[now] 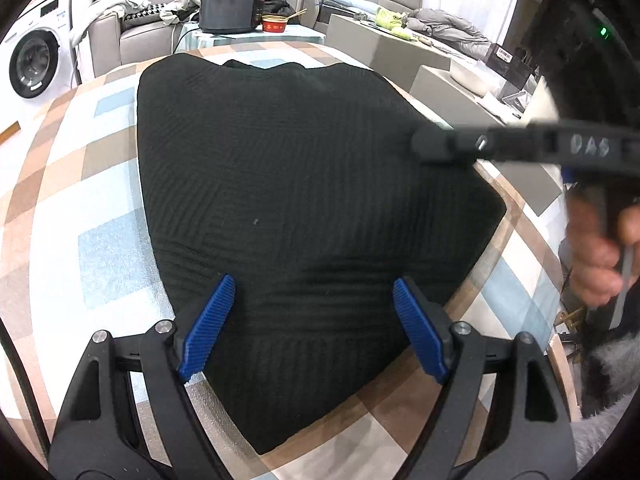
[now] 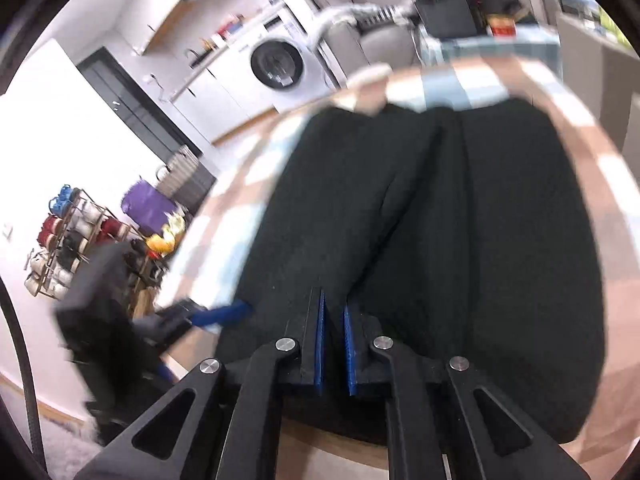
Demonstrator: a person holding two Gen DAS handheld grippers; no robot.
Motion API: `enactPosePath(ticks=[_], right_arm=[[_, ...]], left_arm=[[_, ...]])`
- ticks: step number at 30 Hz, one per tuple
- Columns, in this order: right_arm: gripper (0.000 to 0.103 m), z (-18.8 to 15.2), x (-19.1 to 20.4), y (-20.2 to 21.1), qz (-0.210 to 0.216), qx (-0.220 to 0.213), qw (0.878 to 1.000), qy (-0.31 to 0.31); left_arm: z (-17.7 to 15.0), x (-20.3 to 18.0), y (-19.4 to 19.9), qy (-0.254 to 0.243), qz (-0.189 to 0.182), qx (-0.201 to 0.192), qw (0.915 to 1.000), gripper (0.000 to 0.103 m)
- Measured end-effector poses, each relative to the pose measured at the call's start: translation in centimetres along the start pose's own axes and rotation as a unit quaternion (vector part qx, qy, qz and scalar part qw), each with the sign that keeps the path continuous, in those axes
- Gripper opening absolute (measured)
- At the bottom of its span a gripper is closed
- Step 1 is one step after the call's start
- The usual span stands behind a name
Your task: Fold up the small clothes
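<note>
Black garment (image 1: pixel 304 208) flat on counter (image 1: pixel 100 240); left gripper (image 1: pixel 312 292) jaws wide, empty; right gripper (image 2: pixel 334 304) at 3 o'clock, jaws nearly closed, empty.

- Table (image 1: pixel 100 240) covered with a checked cloth in tan, white and pale blue.
- White front-loading washing machine (image 1: pixel 34 60) against the far wall.
- Grey sofa (image 1: pixel 136 20) behind, heaped with clothing; a dark pot (image 1: pixel 228 12) and red bowl (image 1: pixel 274 23) nearby.
- Shoe rack (image 2: pixel 68 240) stands by a white wall.
- Lighting bright and even.
</note>
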State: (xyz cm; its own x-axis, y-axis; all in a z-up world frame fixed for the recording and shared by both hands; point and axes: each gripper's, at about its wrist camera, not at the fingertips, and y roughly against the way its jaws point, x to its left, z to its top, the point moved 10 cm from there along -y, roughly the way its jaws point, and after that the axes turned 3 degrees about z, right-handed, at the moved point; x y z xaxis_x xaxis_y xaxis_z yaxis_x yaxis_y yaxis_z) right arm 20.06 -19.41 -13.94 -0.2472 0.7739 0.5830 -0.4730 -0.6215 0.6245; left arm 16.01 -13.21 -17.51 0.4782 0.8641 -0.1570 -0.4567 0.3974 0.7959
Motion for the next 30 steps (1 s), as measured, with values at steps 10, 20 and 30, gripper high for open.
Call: enactPosePath(ticks=[10, 20, 30], right_arm=[[0.028, -3.7, -5.0, 1.0, -0.002, 0.035, 0.997, -0.071], [0.007, -5.3, -1.6, 2.7, 0.006, 0.041, 0.999, 0.01], [0.048, -5.2, -5.7, 3.6, -0.026, 0.026, 0.999, -0.037]], left_arm=[[-0.2, 0.4, 0.2, 0.011, -0.004, 0.005, 0.9999, 0.08], [0.7, 1.2, 1.0, 0.03, -0.003, -0.008, 0.9995, 0.08], [0.6, 3.8, 1.4, 0.066, 0.022, -0.014, 0.9975, 0.08]])
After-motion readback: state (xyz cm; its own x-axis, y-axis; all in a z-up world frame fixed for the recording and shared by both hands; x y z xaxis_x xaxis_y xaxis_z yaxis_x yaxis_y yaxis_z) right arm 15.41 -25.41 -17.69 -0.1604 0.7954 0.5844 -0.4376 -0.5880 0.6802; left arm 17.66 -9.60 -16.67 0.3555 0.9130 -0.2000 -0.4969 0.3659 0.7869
